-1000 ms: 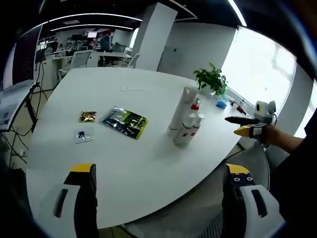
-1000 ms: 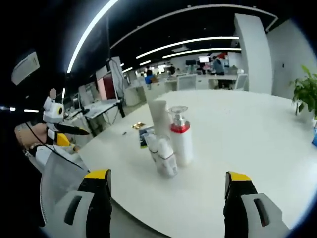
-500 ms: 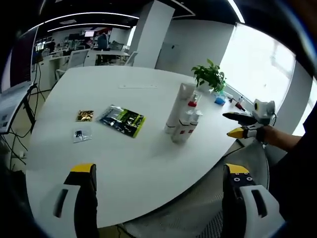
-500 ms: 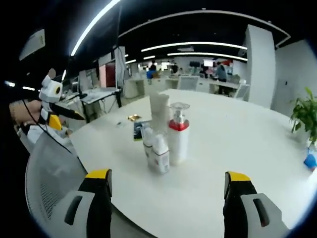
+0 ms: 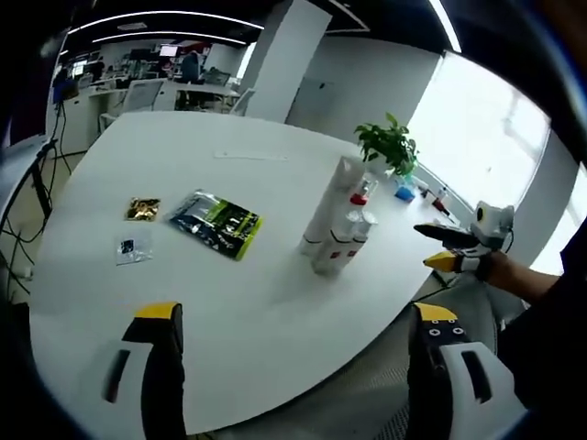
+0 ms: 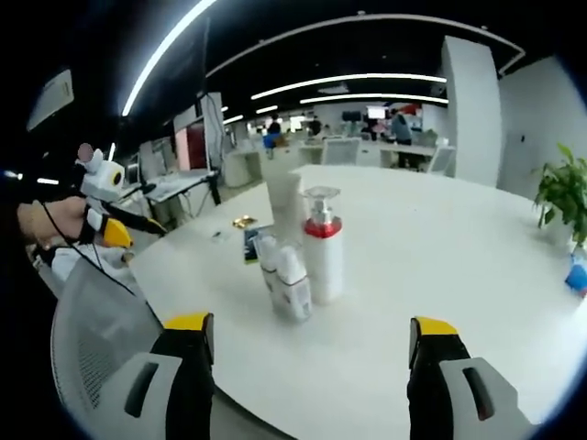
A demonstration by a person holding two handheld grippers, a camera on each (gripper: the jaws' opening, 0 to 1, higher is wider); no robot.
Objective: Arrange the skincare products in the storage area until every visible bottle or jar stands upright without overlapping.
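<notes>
My left gripper [image 5: 292, 367] and right gripper [image 6: 310, 367] both hold their fingers wide, gripping nothing. On the white round surface [image 5: 183, 293], near its right edge, the skincare products stand clustered and touching: a tall white tube [image 6: 284, 206], a white pump bottle with a red collar [image 6: 322, 252], and two small white bottles [image 6: 284, 280]. They look light, smooth, probably slippery; I would grip each around its middle. A green foil packet [image 5: 214, 220] lies left.
</notes>
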